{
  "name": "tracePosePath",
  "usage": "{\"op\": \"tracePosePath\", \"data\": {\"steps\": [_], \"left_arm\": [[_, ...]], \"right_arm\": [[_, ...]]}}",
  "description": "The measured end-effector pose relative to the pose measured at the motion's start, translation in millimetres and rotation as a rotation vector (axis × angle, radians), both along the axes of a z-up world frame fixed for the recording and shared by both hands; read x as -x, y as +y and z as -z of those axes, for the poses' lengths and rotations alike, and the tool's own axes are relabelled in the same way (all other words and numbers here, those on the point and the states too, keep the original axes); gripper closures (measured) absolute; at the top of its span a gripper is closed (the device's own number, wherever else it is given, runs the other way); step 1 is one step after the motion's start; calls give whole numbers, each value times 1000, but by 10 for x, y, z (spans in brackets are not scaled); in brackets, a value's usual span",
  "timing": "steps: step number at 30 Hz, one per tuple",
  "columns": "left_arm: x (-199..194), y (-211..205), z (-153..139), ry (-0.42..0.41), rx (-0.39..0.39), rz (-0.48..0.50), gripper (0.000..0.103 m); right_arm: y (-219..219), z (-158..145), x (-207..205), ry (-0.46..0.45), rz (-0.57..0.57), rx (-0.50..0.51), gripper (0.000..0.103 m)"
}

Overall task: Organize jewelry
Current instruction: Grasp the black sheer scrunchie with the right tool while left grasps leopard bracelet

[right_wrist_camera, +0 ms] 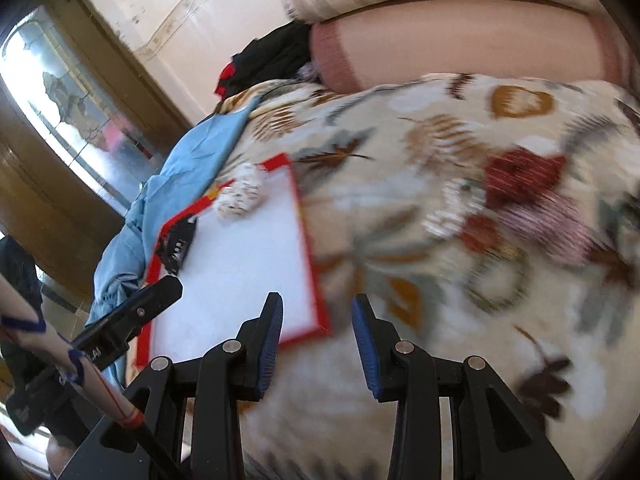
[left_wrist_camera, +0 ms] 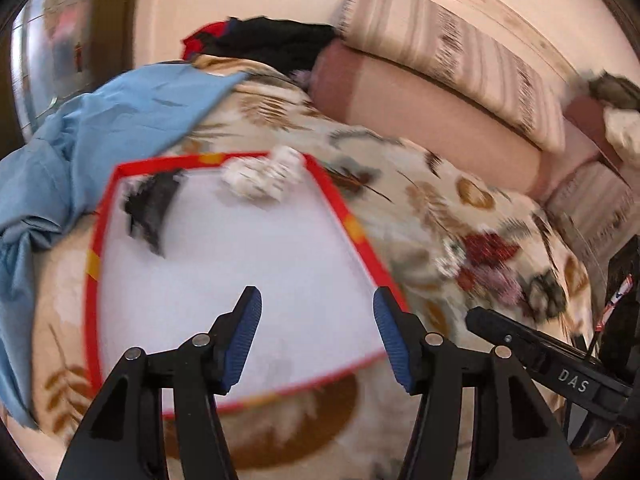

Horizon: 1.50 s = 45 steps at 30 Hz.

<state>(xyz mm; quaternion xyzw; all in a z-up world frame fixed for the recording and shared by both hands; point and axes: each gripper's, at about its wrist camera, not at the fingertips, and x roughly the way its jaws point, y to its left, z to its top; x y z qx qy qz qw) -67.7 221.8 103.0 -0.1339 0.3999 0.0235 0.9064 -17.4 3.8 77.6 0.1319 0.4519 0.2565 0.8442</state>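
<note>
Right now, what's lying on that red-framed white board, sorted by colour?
White beaded jewelry piece: 1
Black jewelry piece: 1
Total: 2, both at the far end of the board; motion blur hides finer detail.

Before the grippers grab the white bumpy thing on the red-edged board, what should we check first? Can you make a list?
1. Left hand-held gripper empty, jaws apart: ok.
2. Right hand-held gripper empty, jaws apart: ok.
3. White beaded piece on the board near its far edge: ok.
4. Black piece lies apart from the white one: ok.
5. Picture sharp enough to aim: not ok, blurred.
6. Whether the white piece is tangled or one item: cannot tell.
</note>
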Motion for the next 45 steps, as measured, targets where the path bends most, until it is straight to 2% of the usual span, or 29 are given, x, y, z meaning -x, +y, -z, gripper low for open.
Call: {"op": "tracePosePath", "data": {"steps": [10, 13, 18, 23, 31, 36, 37, 38, 40, 42, 43, 45], "left_arm": [[91, -1077, 270, 81, -85, 204, 46], [53, -1258, 296, 90, -116, 233, 46], [-146, -1474, 331, 98, -147, 256, 46], [-451, -1629, 390, 110, -153, 266, 46], [-844, -1845, 544, 120, -179, 285, 46], [-1009, -1934, 676, 124, -179, 284, 46], [-1037, -1951, 700, 127, -175, 286, 46], [-1070, -1969, 730, 129, -170, 286, 46], [-1094, -2001, 767, 126, -189, 282, 51], [-1085, -2040, 794, 122, -216, 290, 89], [-1061, -2049, 796, 115, -214, 299, 95], [-995, -2040, 778, 105, -209, 300, 95]], "right_arm": [[-1327, 233, 413, 18, 218, 15, 64], [-1691, 285, 439, 12, 306, 34, 63], [-2196, 352, 361, 21, 426, 10, 57], [-2442, 327, 196, 5, 491, 19, 36], [-2596, 325, -244, -15, 513, 65, 33], [-2577, 414, -604, 2, 514, 83, 31], [-2566, 468, -691, 20, 517, 92, 34], [-2562, 509, -727, 25, 515, 76, 54], [-2532, 579, -780, 48, 486, 51, 83], [-2507, 557, -708, 20, 483, 46, 85], [-2494, 519, -640, -2, 474, 38, 86], [-2478, 466, -515, -21, 468, 23, 86]]}}
